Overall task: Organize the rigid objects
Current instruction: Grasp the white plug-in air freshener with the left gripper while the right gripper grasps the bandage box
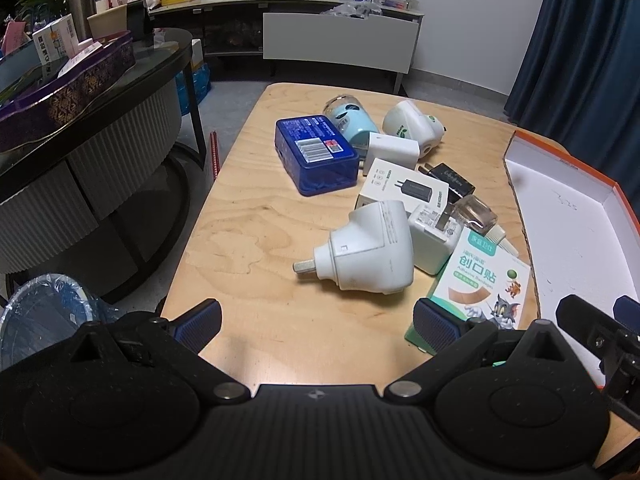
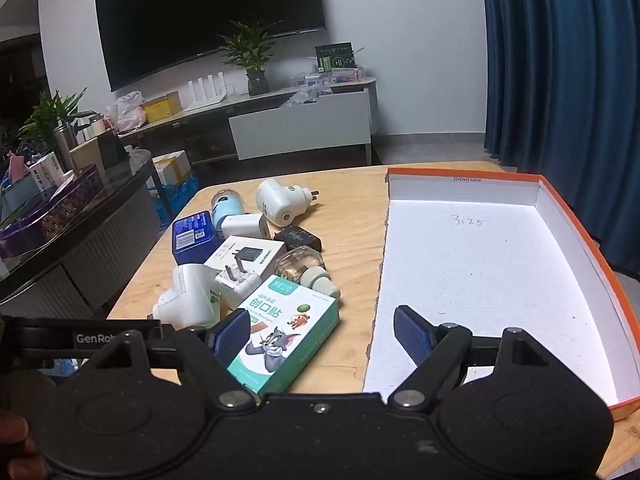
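A pile of small rigid items lies on the wooden table [image 1: 248,216]: a blue plastic box [image 1: 314,154], a white plug-in device [image 1: 370,252], a white charger box [image 1: 400,192], a black adapter [image 1: 450,182], a clear refill bottle [image 1: 478,216] and a green bandage box [image 1: 482,290], also in the right wrist view [image 2: 286,330]. An orange-rimmed white tray [image 2: 480,272] lies empty at the right. My left gripper [image 1: 318,322] is open, just short of the white plug-in device. My right gripper [image 2: 322,334] is open, its left finger beside the bandage box.
A dark oval coffee table [image 1: 100,92] with boxes stands to the left. A bin with a plastic liner [image 1: 44,308] sits at the table's near left corner. A TV cabinet [image 2: 300,124] and blue curtain [image 2: 560,80] are behind.
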Available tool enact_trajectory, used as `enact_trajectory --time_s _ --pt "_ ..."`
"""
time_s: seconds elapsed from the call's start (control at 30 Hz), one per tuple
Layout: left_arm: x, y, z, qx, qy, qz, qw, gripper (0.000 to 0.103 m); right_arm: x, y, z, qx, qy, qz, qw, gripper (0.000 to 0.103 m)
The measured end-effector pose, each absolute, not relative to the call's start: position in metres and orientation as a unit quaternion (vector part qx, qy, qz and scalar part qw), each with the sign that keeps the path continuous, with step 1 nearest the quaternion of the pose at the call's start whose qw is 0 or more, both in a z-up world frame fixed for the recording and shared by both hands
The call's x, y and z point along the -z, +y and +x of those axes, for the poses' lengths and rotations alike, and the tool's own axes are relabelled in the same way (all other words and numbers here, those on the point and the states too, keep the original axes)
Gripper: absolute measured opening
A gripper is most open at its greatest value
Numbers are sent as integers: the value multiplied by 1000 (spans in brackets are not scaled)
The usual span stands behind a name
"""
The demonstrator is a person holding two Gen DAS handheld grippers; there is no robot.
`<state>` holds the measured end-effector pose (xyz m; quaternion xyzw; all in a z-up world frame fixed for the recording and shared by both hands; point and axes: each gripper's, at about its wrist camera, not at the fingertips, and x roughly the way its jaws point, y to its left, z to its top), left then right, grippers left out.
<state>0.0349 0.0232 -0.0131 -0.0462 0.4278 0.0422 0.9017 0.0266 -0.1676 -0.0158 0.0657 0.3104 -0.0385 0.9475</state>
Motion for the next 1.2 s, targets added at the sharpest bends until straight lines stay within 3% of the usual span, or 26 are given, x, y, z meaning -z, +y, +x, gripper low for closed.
enact_trajectory --time_s 1.1,1.2 --pt "39 17 86 0 430 -20 903 103 29 -167 47 45 329 76 940 93" --pt "47 17 91 24 437 -4 899 94 30 -167 49 46 336 80 937 93"
